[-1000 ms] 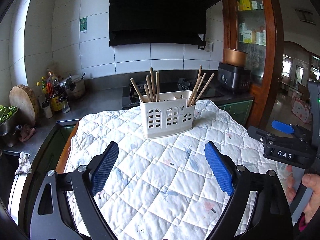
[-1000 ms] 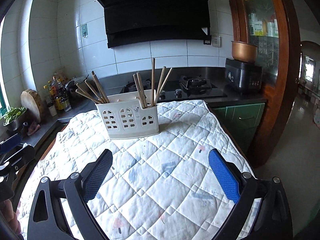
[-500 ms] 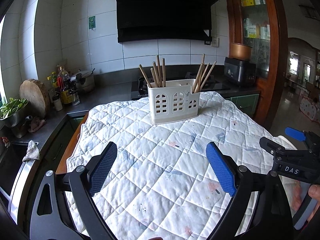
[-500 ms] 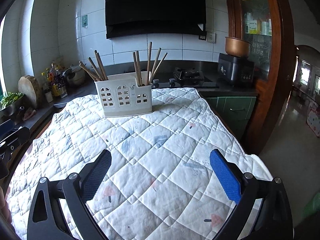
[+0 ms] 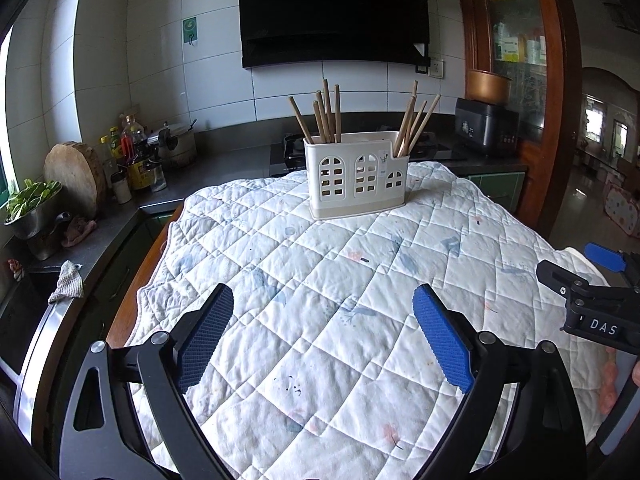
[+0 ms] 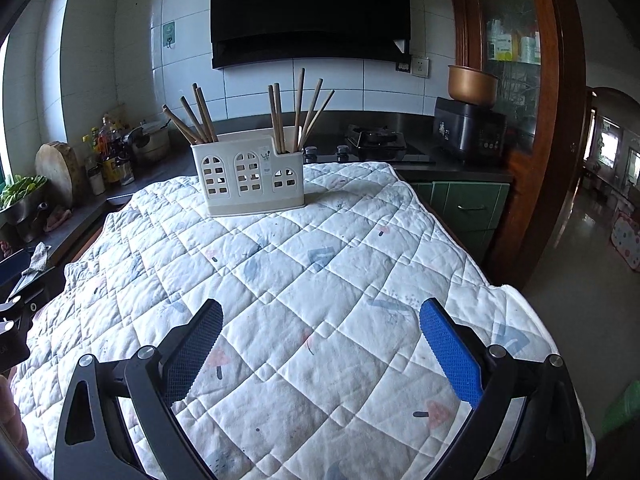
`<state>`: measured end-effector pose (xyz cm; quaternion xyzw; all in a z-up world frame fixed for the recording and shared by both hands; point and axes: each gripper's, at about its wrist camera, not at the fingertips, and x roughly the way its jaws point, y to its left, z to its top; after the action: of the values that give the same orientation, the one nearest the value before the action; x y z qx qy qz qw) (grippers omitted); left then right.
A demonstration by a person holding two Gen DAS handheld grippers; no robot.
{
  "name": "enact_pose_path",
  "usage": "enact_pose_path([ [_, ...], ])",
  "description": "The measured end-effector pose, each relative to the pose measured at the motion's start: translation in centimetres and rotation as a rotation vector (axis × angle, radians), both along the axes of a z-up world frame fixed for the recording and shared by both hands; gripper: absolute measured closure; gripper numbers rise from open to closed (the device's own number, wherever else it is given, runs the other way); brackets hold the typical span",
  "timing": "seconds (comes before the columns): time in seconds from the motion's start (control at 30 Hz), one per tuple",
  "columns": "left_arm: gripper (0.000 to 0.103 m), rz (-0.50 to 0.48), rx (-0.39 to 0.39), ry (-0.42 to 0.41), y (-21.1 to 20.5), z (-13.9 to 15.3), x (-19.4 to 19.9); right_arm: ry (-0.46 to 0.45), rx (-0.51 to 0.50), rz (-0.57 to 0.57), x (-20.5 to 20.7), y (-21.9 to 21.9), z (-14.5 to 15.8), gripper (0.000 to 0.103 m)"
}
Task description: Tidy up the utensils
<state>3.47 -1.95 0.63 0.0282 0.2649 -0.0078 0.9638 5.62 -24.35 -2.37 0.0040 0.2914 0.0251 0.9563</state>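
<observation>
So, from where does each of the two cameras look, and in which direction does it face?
Left wrist: sits on the left gripper, facing forward over the quilted cloth to the utensil holder; its own open fingers show, and the right gripper at the right edge.
Right wrist: sits on the right gripper, facing the same holder; its open fingers show, and the left gripper at the left edge.
Shared: cloth, holder with chopsticks, kitchen counter.
</observation>
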Motion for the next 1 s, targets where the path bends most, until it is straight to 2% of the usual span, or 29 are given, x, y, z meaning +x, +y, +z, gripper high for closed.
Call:
enact_pose_path([
  [1.0, 0.012, 0.02, 0.002, 0.038, 0.4, -1.7, 0.3, -0.002, -0.039, 0.011, 0.2, 1.0, -0.5, 0.007],
])
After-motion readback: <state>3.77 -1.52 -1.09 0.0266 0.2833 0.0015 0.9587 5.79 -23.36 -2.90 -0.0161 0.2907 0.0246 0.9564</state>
